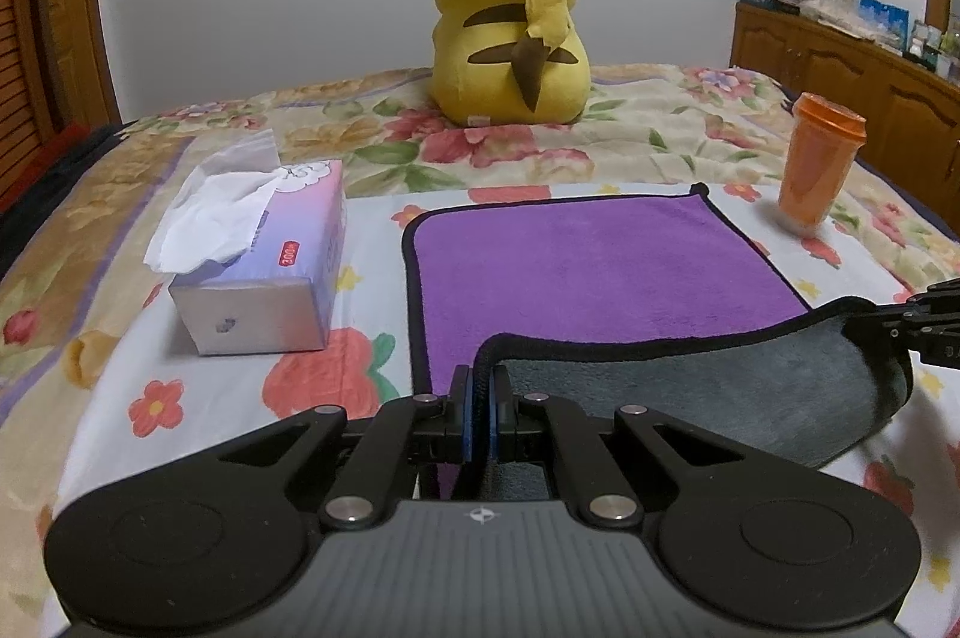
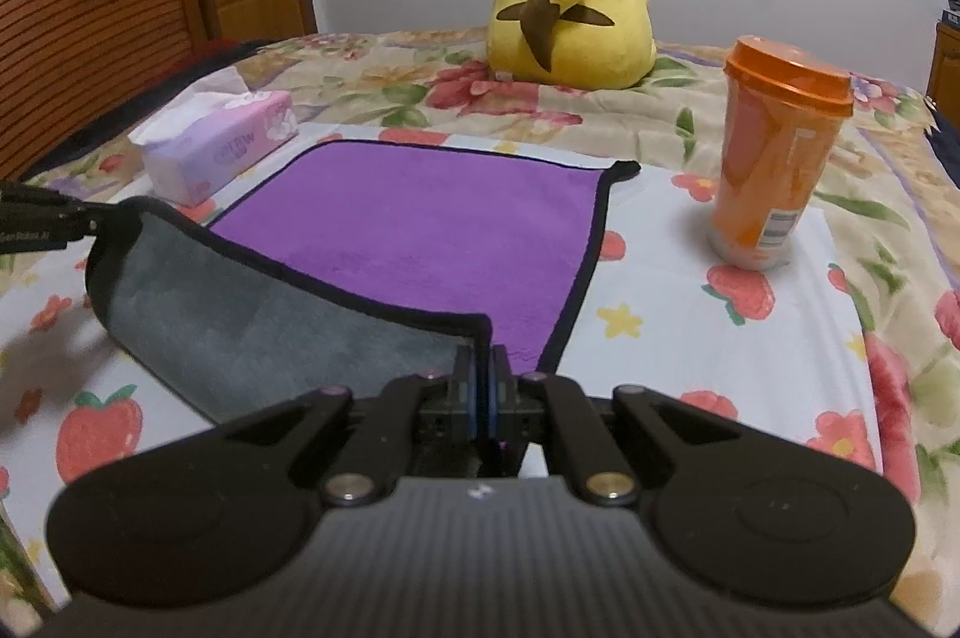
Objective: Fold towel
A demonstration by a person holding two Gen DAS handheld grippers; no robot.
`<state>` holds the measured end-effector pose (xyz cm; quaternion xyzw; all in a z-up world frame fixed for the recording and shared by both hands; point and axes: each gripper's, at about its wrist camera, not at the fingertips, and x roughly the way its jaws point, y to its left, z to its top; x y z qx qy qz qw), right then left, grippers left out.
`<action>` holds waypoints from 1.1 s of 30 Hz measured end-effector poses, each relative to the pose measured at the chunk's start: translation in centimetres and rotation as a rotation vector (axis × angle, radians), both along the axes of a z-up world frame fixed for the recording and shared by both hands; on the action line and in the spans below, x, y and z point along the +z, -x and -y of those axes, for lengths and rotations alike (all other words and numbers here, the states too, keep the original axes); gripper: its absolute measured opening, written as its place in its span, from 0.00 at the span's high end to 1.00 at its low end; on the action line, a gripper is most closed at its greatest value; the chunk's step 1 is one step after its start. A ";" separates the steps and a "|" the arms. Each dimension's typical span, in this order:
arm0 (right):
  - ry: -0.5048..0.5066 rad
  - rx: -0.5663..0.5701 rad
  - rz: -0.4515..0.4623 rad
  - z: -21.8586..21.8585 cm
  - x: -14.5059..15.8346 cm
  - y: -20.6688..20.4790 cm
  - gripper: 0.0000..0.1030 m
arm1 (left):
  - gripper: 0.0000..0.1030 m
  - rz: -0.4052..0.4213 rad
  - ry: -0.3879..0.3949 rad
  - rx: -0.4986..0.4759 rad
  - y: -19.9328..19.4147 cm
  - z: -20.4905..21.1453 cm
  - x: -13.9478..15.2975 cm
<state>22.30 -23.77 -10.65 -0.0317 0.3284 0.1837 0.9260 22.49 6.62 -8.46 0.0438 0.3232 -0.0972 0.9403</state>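
Observation:
A purple towel (image 1: 588,266) with a black hem and grey underside lies on the flowered bedspread; it also shows in the right wrist view (image 2: 420,230). Its near edge is lifted and turned over, showing the grey side (image 1: 720,392). My left gripper (image 1: 482,386) is shut on the near left corner of the towel. My right gripper (image 2: 482,368) is shut on the near right corner. The right gripper shows at the right edge of the left wrist view (image 1: 924,326), and the left gripper at the left edge of the right wrist view (image 2: 42,224).
A tissue box (image 1: 264,260) stands left of the towel. An orange lidded cup (image 2: 774,152) stands to its right. A yellow plush toy (image 1: 516,8) sits behind on the bed. A wooden cabinet (image 1: 840,62) stands at the far right.

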 end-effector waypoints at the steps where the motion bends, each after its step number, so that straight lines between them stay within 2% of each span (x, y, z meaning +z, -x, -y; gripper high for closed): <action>1: 0.003 -0.001 0.000 0.0 -0.1 -0.1 0.96 | 0.92 -0.002 -0.002 0.000 -0.2 0.0 -0.1; 11: 0.018 0.001 0.011 -0.2 -0.8 -0.8 0.96 | 0.92 0.007 -0.014 0.001 -1.2 0.1 -0.7; 33: 0.028 -0.010 0.090 -0.7 -0.7 -4.6 0.96 | 0.92 0.067 -0.007 0.018 -4.0 0.1 0.1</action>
